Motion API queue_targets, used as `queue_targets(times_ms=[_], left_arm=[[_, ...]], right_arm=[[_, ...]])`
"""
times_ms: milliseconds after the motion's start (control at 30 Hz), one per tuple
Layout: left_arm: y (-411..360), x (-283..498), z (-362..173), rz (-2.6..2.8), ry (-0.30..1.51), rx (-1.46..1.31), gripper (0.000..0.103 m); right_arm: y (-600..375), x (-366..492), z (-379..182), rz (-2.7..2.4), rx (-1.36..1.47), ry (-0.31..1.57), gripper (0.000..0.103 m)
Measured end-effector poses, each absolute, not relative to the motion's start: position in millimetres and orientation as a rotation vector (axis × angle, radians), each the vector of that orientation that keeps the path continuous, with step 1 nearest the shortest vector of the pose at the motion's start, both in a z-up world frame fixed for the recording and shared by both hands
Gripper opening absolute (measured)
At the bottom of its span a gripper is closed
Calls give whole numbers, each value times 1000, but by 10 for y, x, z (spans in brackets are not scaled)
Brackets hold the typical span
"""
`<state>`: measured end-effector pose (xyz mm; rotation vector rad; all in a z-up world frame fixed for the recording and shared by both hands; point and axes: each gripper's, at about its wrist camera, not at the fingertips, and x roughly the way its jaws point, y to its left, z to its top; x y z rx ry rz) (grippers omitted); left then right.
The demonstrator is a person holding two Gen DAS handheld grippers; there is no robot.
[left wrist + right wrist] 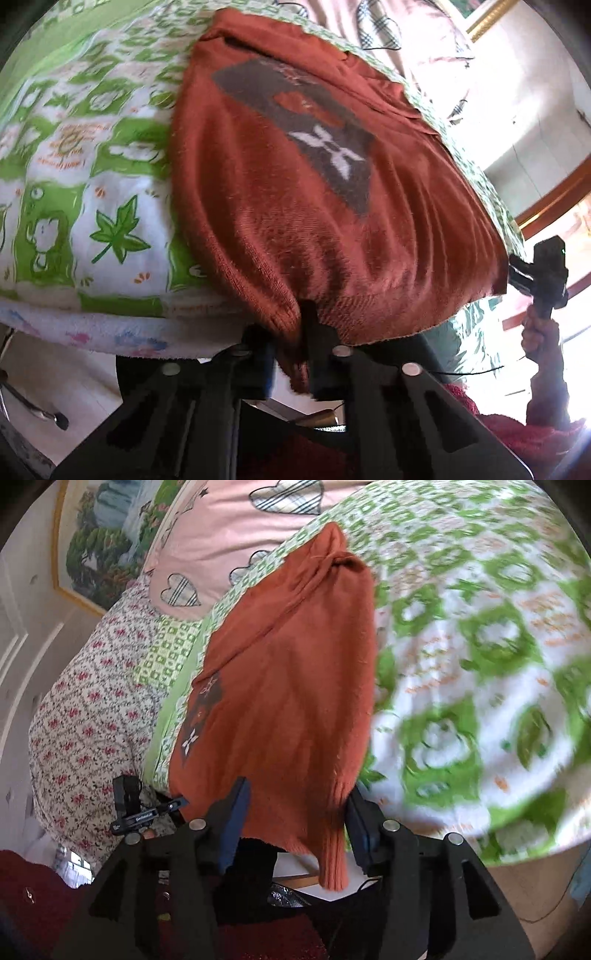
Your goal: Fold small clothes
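My left tongs (pixel 295 332) clenched on the rust sweater's (pixel 314 221) hem, my right tongs (pixel 299 819) released astride its cuff (pixel 334 856), framed landscape painting (pixel 99 539) only rightward.

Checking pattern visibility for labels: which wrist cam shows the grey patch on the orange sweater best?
Left wrist view. The grey patch on the orange sweater lies near frame centre, large, its white cross motif and orange shapes readable. In the right wrist view the patch sits at the sweater's left edge, small, foreshortened and partly cut off by the fold.
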<state>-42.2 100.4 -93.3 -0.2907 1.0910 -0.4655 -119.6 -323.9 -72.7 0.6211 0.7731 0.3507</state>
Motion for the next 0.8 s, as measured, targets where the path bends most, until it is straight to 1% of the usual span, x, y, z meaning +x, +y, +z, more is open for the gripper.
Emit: queue_targets(times_ms=[33,133,267,433,667,800], left_arm=[[1015,-447,-905,-470,1078,-286,8],[1055,-565,-779,-490,1027,-285,7],[1171,-678,-496,-536,916,-351,7],[1213,-559,-201,-542,818,-408,6],[1266,-135,146,-524,701,-450,6],[1337,297,305,-497,650,-468,6]], right_arm=[[-3219,-1180,-730,360,621,775,7],[-3252,-1261,-714,388,656,725,8],[-3350,-1360,-691,426,740,634,8],[-3363,-1291,-559,471,787,561,8],[-3416,-925,-87,492,771,440,8],[-3545,-490,158,471,761,395,8]])
